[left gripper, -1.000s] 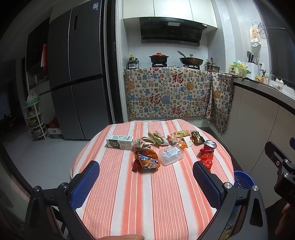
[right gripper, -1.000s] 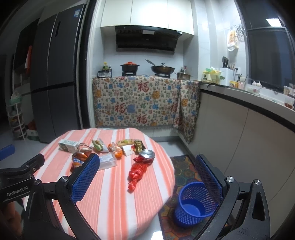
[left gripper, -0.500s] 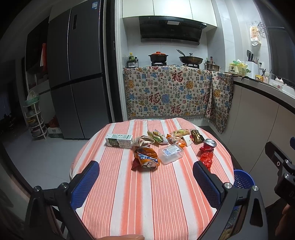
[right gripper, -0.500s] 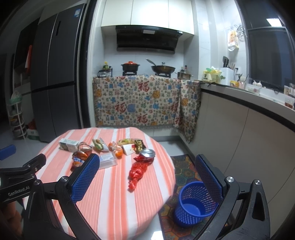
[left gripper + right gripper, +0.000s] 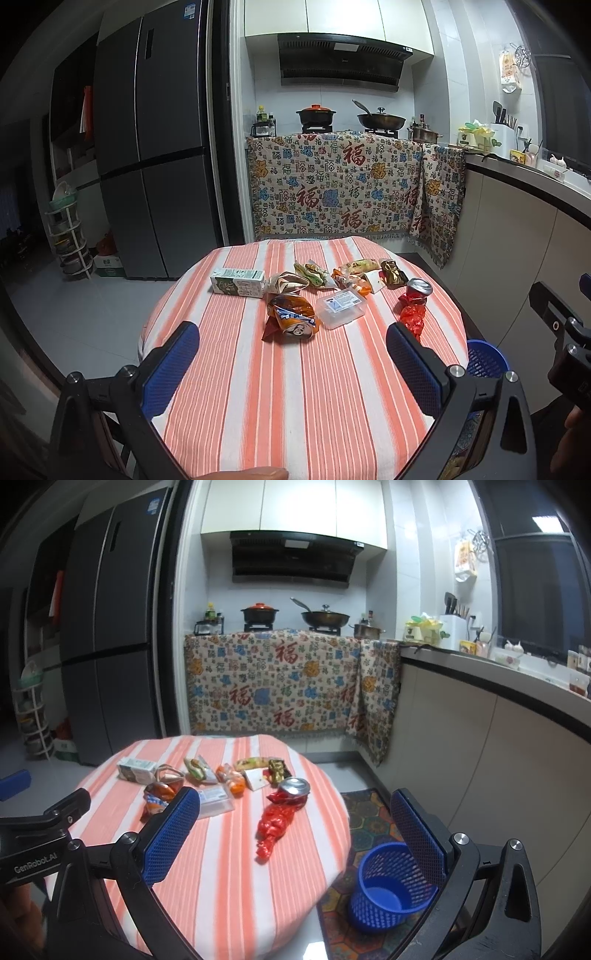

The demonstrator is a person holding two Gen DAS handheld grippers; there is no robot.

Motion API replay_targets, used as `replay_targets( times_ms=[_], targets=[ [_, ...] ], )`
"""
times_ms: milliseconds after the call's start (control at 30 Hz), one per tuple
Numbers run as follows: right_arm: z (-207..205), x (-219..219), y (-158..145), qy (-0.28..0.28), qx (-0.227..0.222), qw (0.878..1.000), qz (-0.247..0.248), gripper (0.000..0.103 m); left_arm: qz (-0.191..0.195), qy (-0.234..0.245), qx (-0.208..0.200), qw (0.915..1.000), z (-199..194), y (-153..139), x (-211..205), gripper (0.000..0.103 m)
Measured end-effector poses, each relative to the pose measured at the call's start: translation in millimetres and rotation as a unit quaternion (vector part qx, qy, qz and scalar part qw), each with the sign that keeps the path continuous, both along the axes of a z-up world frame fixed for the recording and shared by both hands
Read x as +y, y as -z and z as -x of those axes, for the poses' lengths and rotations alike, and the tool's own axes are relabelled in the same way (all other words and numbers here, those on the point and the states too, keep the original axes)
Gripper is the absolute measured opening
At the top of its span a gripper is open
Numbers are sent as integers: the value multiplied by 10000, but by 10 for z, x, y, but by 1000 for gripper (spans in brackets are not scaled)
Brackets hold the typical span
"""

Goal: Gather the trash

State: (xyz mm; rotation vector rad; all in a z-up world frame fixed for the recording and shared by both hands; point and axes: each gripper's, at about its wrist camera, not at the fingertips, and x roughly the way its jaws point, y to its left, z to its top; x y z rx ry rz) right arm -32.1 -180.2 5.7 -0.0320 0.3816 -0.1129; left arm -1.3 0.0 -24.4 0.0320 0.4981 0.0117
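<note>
Trash lies across the far half of a round table with an orange-striped cloth (image 5: 295,387): a milk carton (image 5: 237,282), a crushed orange can (image 5: 292,318), a clear plastic box (image 5: 340,307), several snack wrappers (image 5: 314,275), a crushed silver can (image 5: 419,288) and a red plastic bag (image 5: 413,317). A blue mesh bin (image 5: 388,886) stands on the floor right of the table. My left gripper (image 5: 291,369) is open and empty over the near table. My right gripper (image 5: 295,834) is open and empty, to the right of the left one, near the red bag (image 5: 275,823).
A fridge (image 5: 155,158) stands at the back left, with a wire rack (image 5: 68,236) beside it. A cloth-draped stove counter (image 5: 343,188) with pots is behind the table. A counter (image 5: 498,716) runs along the right. A patterned mat (image 5: 369,812) lies under the bin.
Both views have crept slightly toward the table. Both grippers stay open and no trash has moved.
</note>
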Motion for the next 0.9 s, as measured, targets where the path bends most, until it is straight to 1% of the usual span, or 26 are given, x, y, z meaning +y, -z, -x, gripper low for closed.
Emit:
replay_targets(
  times_ms=[33,67,100,367,400,600,700,800,900],
  targets=[
    [2,-1,-1,6,0,10000,5,103,10,10,-5,10000,6,17,-2,103],
    [0,-1,-4,9,3,10000,7,103,6,18,7,10000,-17,-81,-10,103],
    [-5,3,-10,11,5,10000,8,103,13,30,11,10000,-20,-86,-8,103],
    [-3,-7,-9,-5,19,10000,20,103,95,178,-10,9998,50,-22,-57,103],
    [-5,0,-9,-3,22,10000,21,103,97,206,12,9997,-9,-141,-14,103],
    [-22,-5,-3,3,32,10000,24,103,93,347,3,9994,-11,-145,-32,103],
    [-20,-27,15,20,38,10000,11,103,173,379,118,9991,-43,-98,21,103],
    [-32,-71,60,72,53,10000,-17,103,171,321,271,9990,-111,-9,96,103],
    [-94,-109,143,102,137,9998,-63,103,307,78,485,9983,-200,180,288,103]
  ],
)
